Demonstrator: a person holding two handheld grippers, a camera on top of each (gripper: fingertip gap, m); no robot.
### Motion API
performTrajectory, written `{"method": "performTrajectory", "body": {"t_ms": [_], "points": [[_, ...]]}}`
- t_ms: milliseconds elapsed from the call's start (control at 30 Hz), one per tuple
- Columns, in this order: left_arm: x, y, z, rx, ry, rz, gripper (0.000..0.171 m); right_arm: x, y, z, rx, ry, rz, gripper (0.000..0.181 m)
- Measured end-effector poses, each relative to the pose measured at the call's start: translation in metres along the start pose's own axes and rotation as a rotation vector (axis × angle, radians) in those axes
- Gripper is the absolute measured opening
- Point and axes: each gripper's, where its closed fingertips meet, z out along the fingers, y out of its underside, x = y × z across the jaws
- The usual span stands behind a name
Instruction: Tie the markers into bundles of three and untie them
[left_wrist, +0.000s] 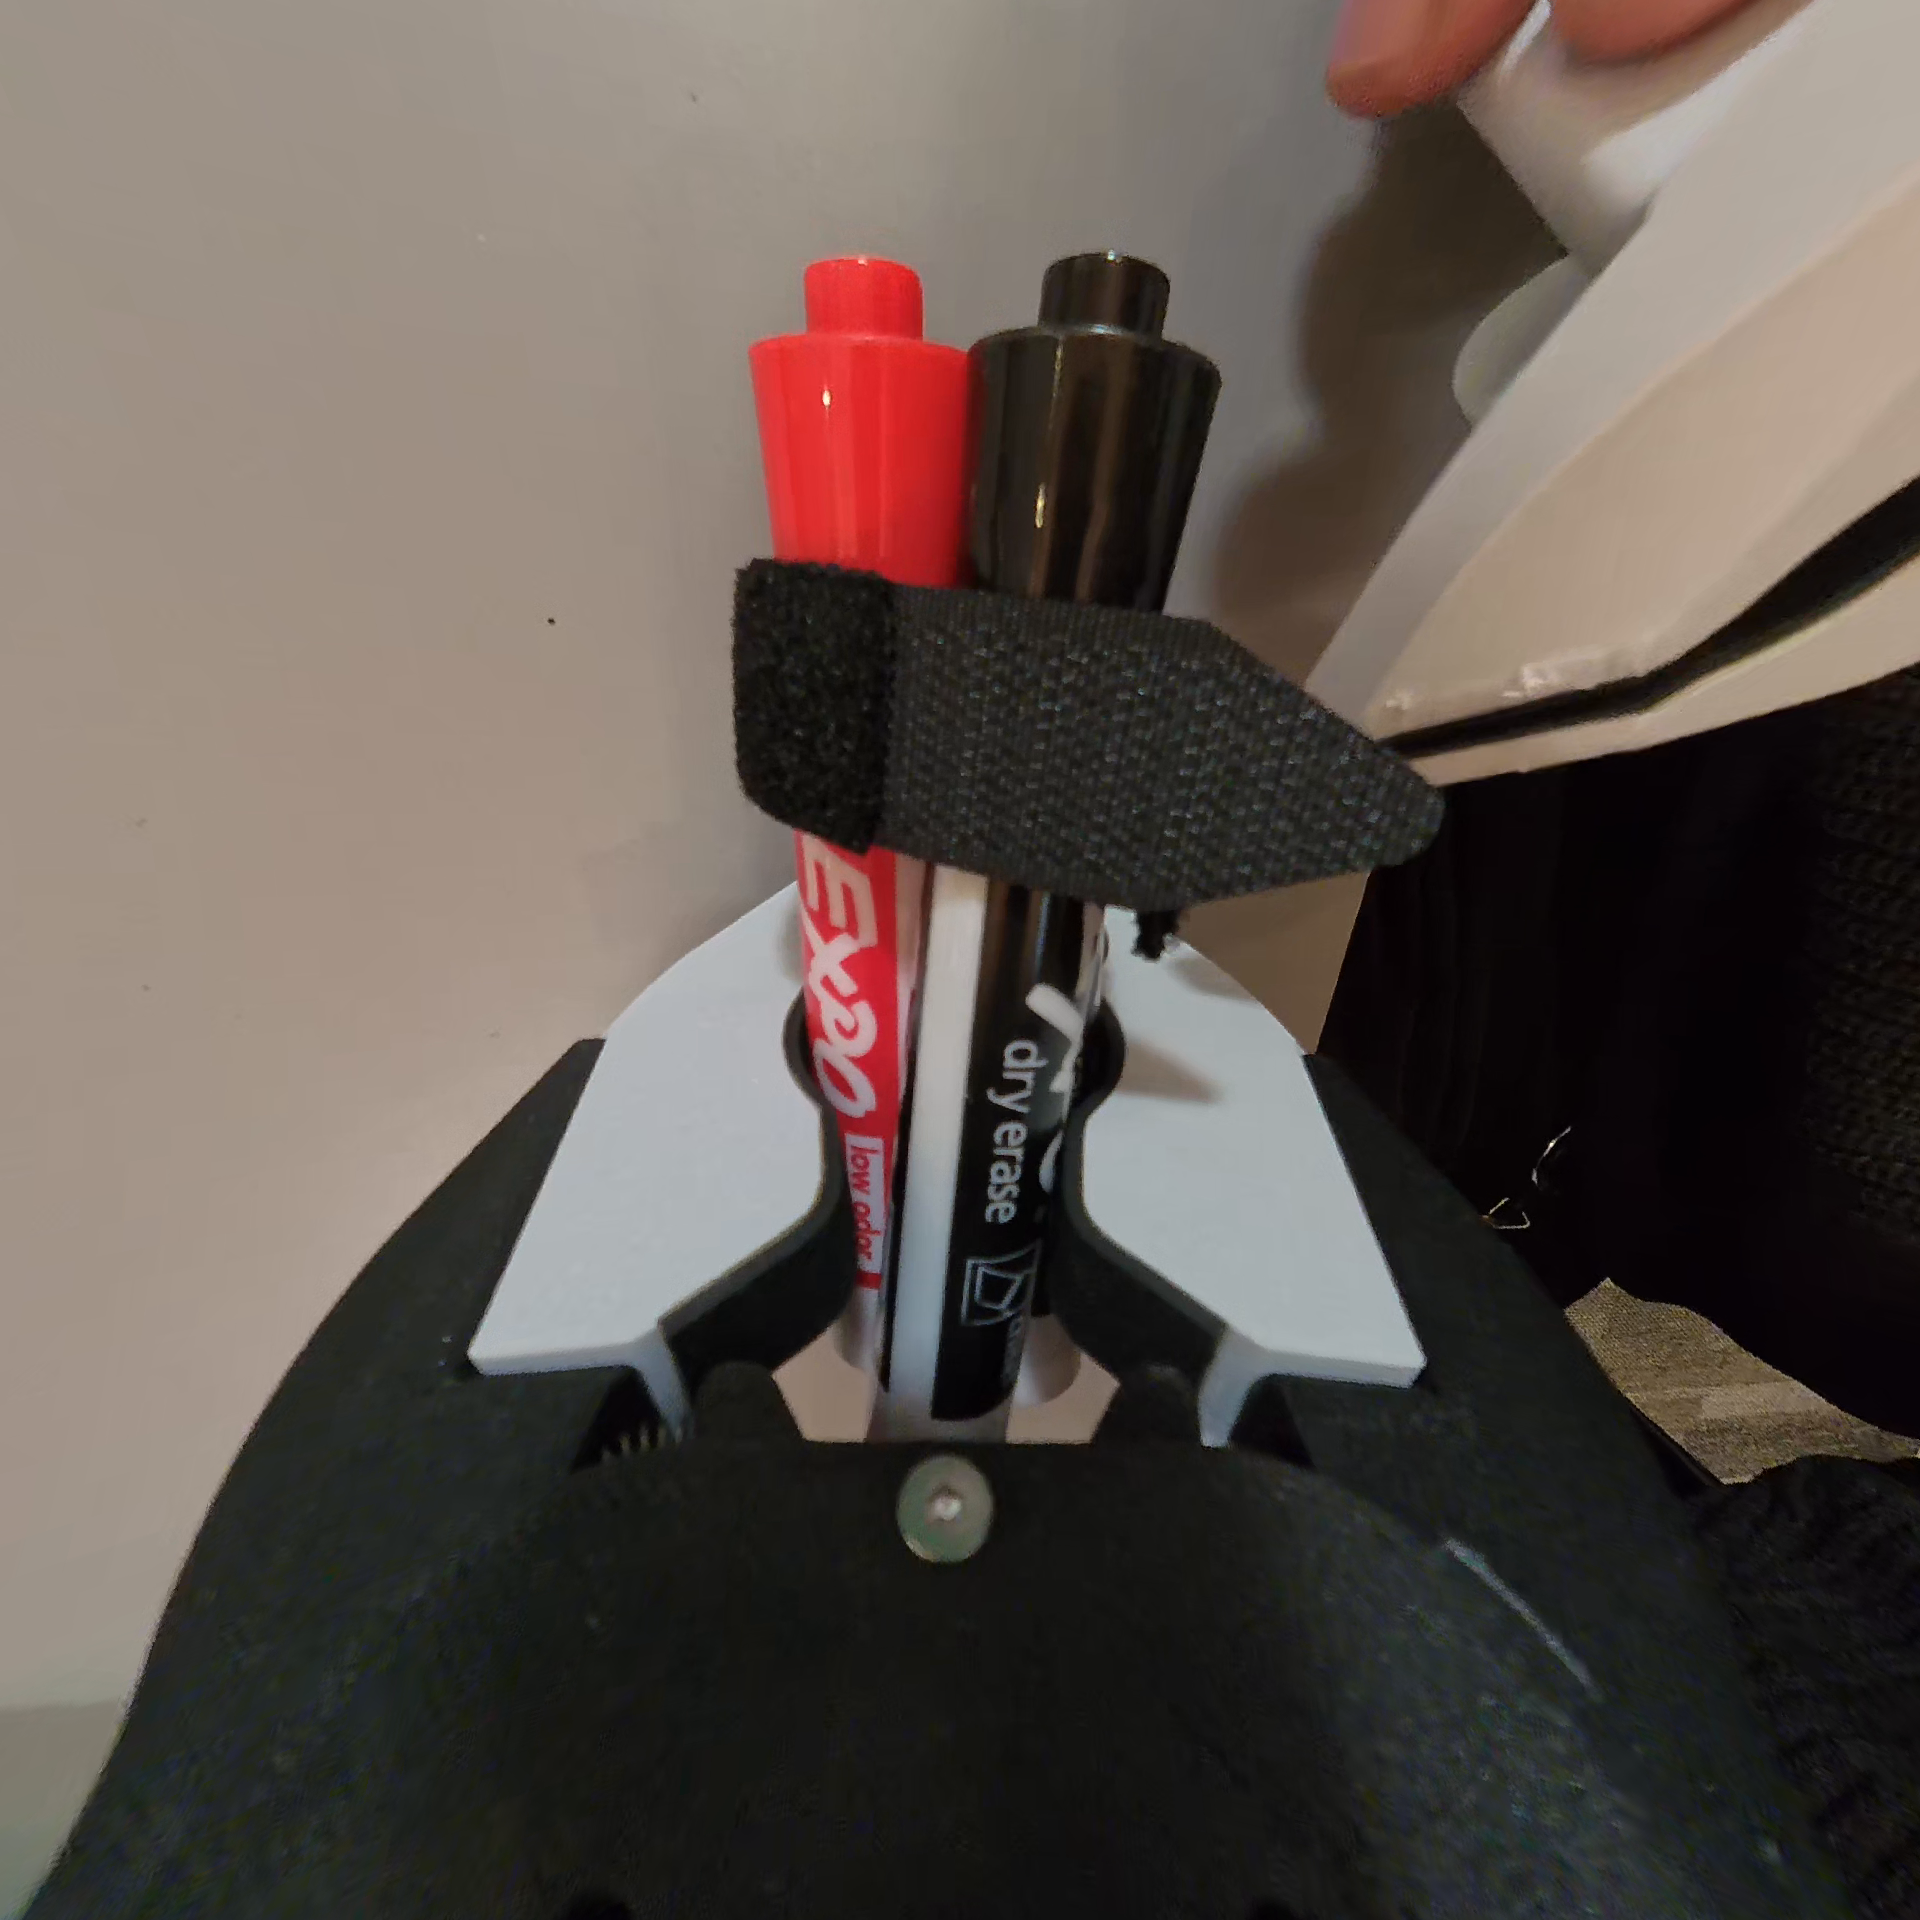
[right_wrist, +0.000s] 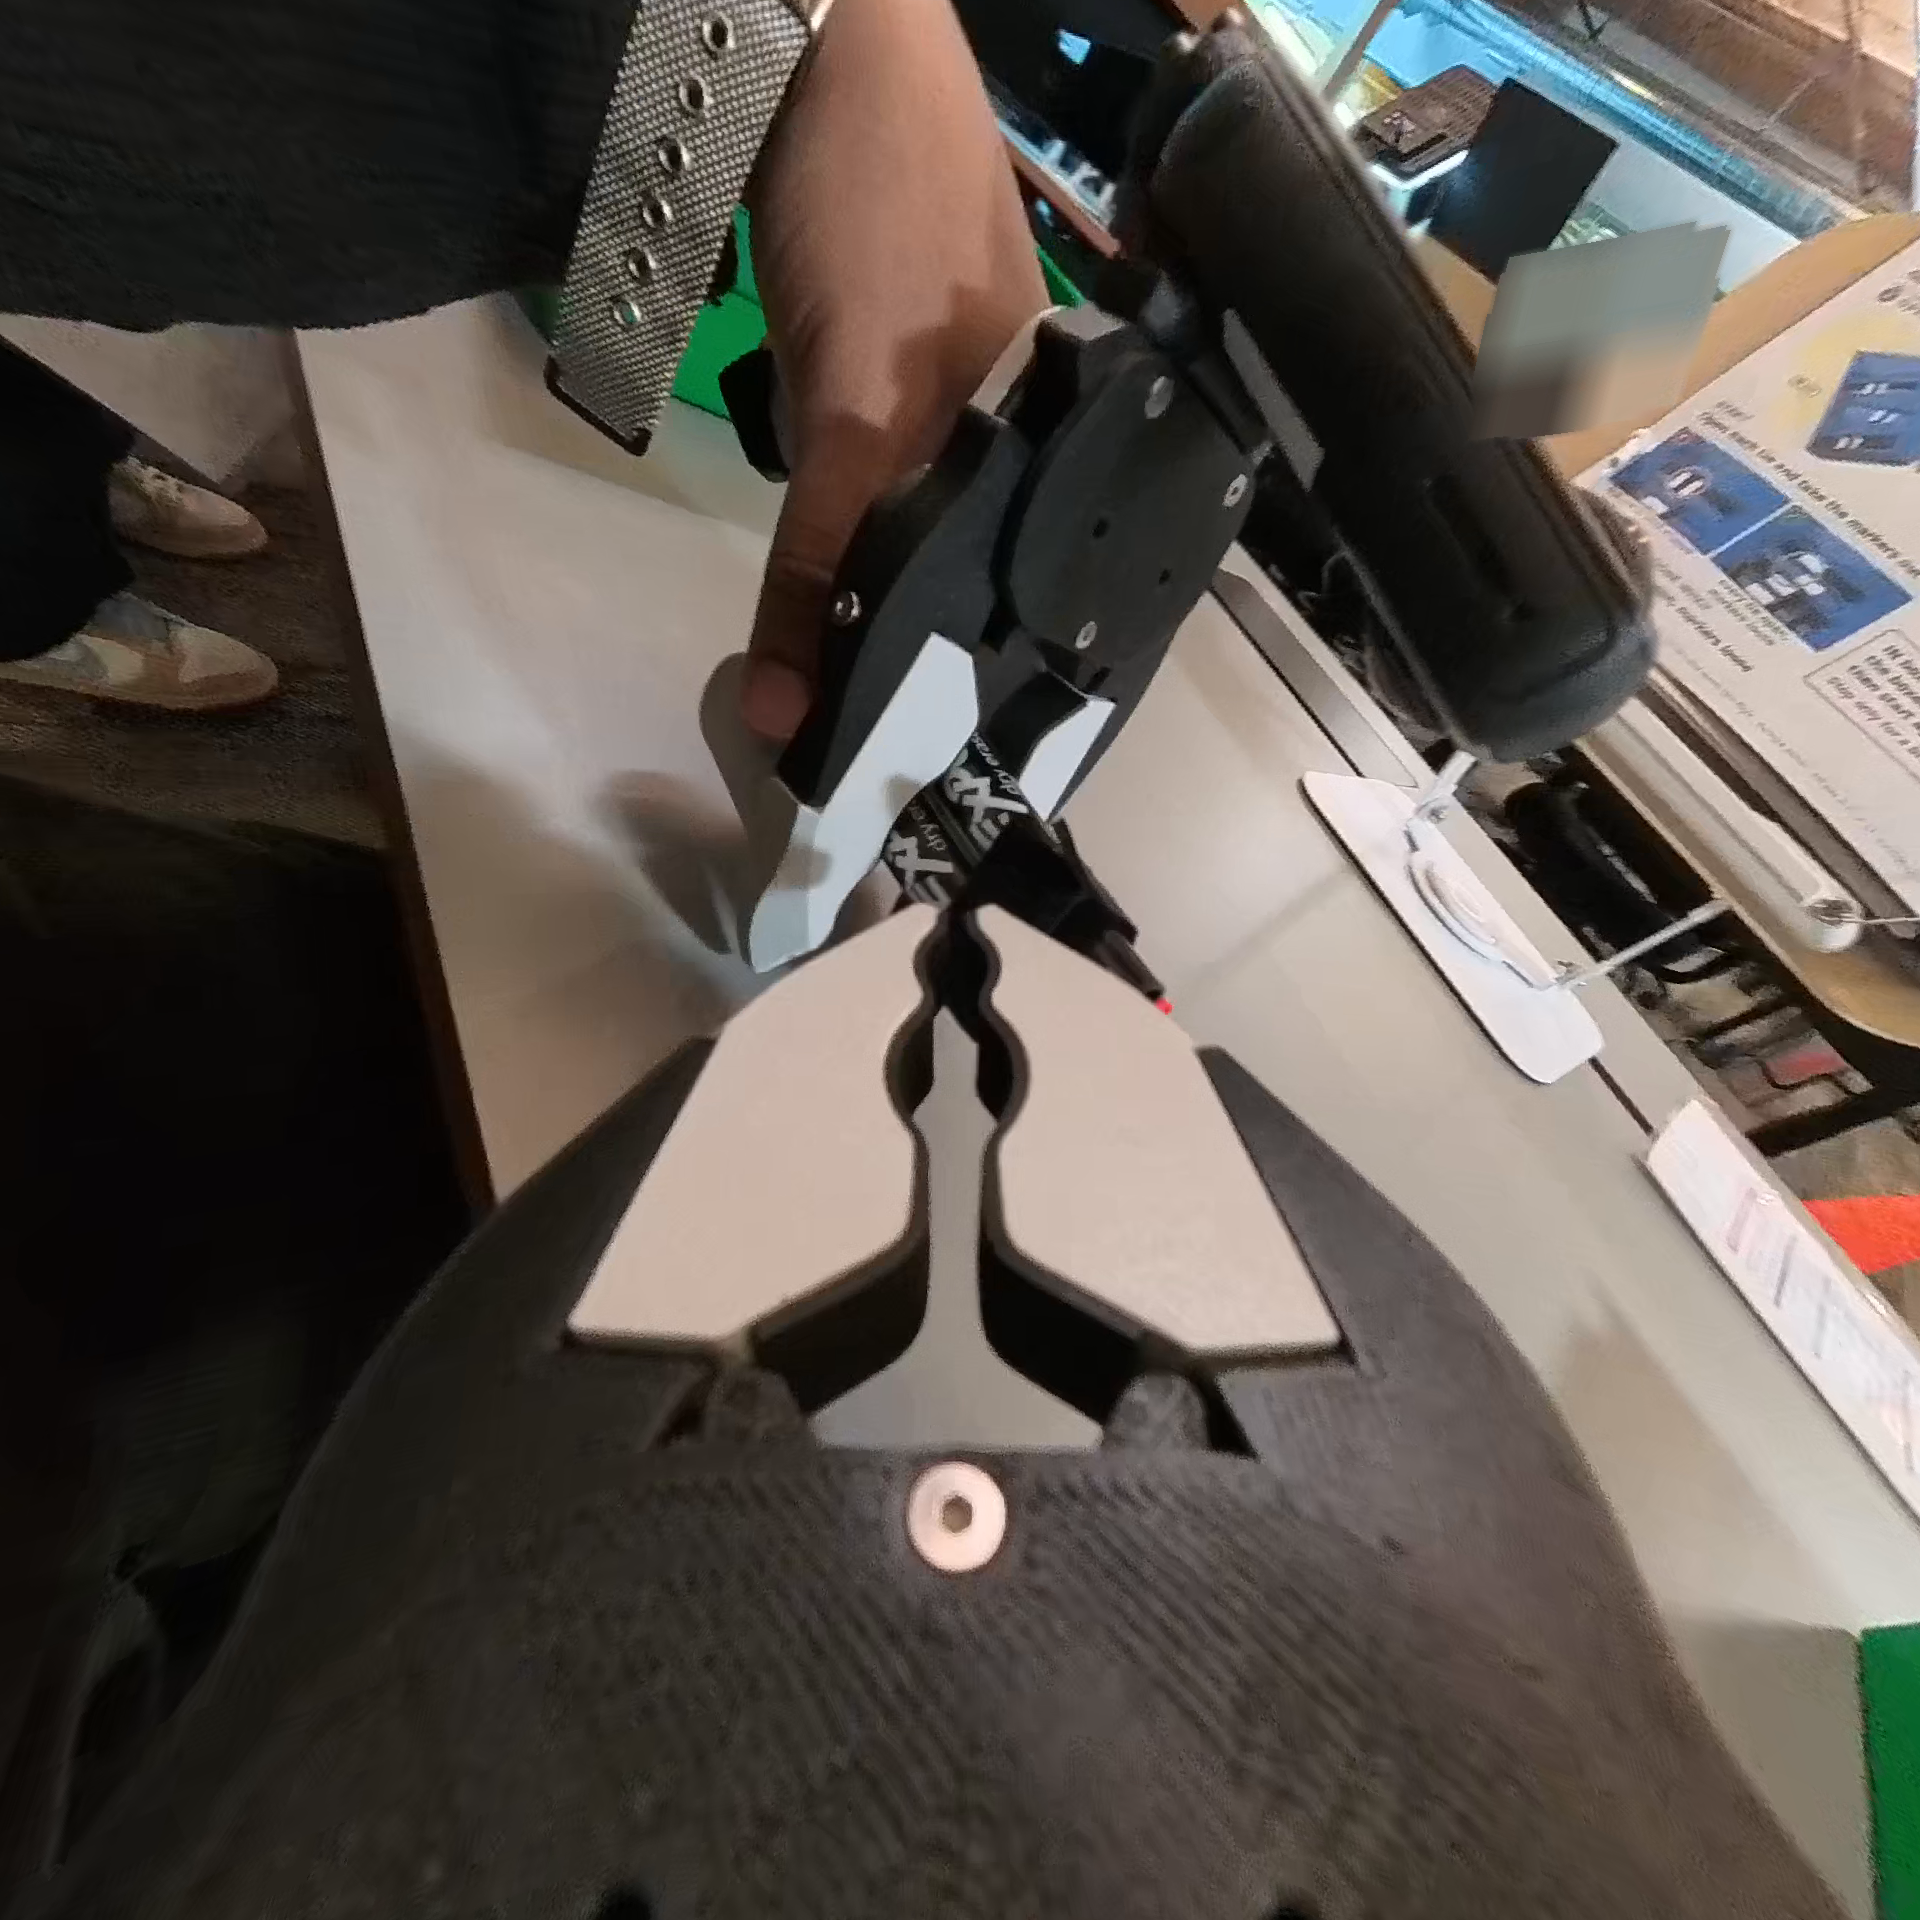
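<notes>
The pale table runs under the whole scene, and well off to the right on it lies a white flat stand with a wire frame, with printed sheets propped beyond the table's far edge. Above the table a person's hand, coming out of a dark sleeve with a grey eyelet strap hanging from it, holds the left gripper. Its white fingers are clamped on the marker bundle, which points forward along them in the left wrist view. The red marker and the black marker lie side by side, touching, caps away from the camera; a white barrel shows between them lower down, but whether it belongs to a third marker cannot be told. A black hook-and-loop strap wraps around both just below the caps, and its free end reaches out to the right. The right gripper comes in from that side, and its grey fingers are pinched nearly together on that dark strap end at their tips, just beside the left gripper's fingertips. In the left wrist view part of the right gripper's white body fills the upper right corner, with a fingertip resting on it.
</notes>
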Motion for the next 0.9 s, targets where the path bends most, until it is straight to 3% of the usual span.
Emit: {"method": "performTrajectory", "body": {"t_ms": [367,767,900], "points": [[0.0,0.0,0.0,0.002,0.003,-0.008,0.044,-0.002,0.01,0.005,-0.067,0.059,-0.191,0.008],[0.001,0.0,0.0,0.005,0.008,-0.014,0.044,0.007,0.015,0.007,-0.116,0.147,-0.279,0.009],[0.001,0.0,0.0,0.006,0.008,-0.015,0.044,0.006,0.015,0.008,-0.122,0.146,-0.233,0.009]]}}
